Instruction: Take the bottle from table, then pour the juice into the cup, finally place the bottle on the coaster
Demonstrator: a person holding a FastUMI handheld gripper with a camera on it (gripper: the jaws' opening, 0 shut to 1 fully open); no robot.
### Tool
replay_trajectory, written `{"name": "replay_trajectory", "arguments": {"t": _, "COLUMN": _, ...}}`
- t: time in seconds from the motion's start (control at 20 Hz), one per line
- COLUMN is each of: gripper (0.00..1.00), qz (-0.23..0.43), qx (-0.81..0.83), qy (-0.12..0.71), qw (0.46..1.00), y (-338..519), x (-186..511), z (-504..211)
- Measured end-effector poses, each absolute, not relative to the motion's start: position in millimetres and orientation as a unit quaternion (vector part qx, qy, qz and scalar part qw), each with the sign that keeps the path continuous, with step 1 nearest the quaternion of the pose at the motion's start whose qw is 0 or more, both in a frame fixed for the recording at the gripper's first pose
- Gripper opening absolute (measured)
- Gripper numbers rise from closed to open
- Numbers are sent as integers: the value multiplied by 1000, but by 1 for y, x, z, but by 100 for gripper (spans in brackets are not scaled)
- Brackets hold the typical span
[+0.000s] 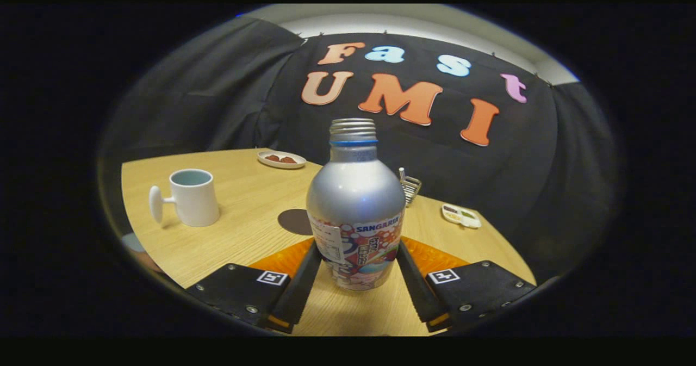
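Bottle (355,208), silver with a printed label and uncapped threaded neck, stands upright on the wooden table (244,230) between the two fingers of the gripper (356,265). Both fingers press against its lower sides, clamping it. Just behind the bottle's left side lies a dark round coaster (293,221). Farther left stands a white cup (193,196). A small plate (281,159) sits at the table's far edge; a compartment dish (461,215) lies to the right.

Your gripper (356,257) clamps the silver metal bottle (355,203). At ten o'clock the white ceramic cup (193,197) stands apart across bare wooden table (244,213).
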State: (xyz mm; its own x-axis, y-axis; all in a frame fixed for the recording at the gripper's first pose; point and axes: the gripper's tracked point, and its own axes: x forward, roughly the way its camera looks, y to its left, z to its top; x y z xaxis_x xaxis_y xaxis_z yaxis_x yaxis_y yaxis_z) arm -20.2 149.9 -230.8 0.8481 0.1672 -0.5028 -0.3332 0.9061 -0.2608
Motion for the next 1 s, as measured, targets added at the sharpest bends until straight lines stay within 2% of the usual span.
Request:
{"name": "replay_trajectory", "arguments": {"t": 0.55, "gripper": 78, "qz": 122, "qx": -347, "qy": 189, "qw": 911, "y": 180, "x": 11, "z": -208}}
{"name": "replay_trajectory", "arguments": {"t": 1.0, "gripper": 77, "qz": 121, "qx": -501, "qy": 122, "qw": 848, "y": 204, "x": 20, "z": -198}}
